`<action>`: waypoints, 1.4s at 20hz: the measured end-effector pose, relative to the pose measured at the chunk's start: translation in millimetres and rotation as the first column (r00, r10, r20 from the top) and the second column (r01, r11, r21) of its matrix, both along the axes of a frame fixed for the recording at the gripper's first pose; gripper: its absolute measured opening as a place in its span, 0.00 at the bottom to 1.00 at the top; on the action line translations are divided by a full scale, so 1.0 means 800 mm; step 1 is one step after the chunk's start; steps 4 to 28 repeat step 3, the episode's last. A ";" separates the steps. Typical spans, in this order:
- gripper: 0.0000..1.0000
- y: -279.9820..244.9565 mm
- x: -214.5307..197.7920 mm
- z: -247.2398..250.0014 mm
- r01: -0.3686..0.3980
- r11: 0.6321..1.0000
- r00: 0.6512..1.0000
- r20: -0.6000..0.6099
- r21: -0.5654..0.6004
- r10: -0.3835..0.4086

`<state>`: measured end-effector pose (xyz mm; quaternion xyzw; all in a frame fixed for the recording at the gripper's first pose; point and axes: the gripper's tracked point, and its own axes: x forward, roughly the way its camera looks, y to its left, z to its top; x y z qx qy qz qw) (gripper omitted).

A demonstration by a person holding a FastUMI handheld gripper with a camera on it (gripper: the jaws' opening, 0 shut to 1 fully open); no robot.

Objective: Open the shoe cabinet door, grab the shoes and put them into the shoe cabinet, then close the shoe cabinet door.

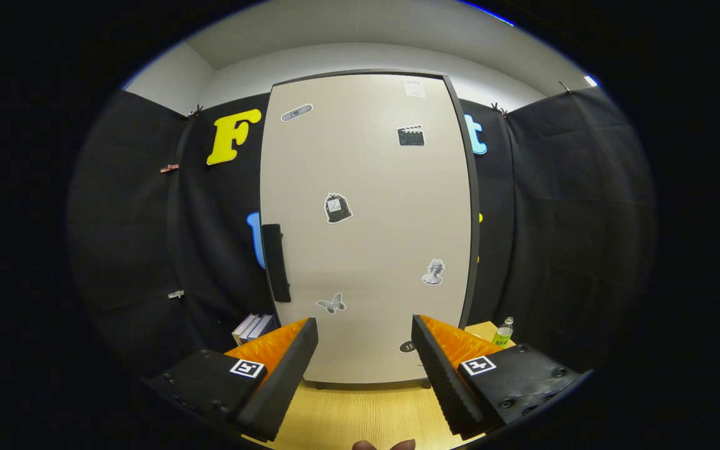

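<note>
Stack of pale books (254,327), 9 o'clock of cabinet base, against booth wall, clear of door swing. Black vertical bar handle (276,262), on door's left edge: grip point opposite hinge side, presumably right. Tall beige flat-panel shoe cabinet door (366,219), sticker-dotted, shut flush in dark frame, 12 o'clock beyond fingers. Gripper (365,350) released, jaws wide apart, holding nothing, squared to door. Green-labelled clear bottle (503,332), 3 o'clock of cabinet. Shut door fits pre-opening or post-closing stage alike.

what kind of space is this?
Likely a staged recording booth, not a lived-in home: black cloth walls clipped up around a stickered shoe cabinet, its door shut, on a wooden floor. The hand-held gripper is open, facing the door.
</note>
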<state>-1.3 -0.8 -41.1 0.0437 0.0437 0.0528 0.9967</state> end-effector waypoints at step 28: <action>0.98 0.000 0.001 0.000 0.000 1.000 1.000 0.001 -0.002 0.000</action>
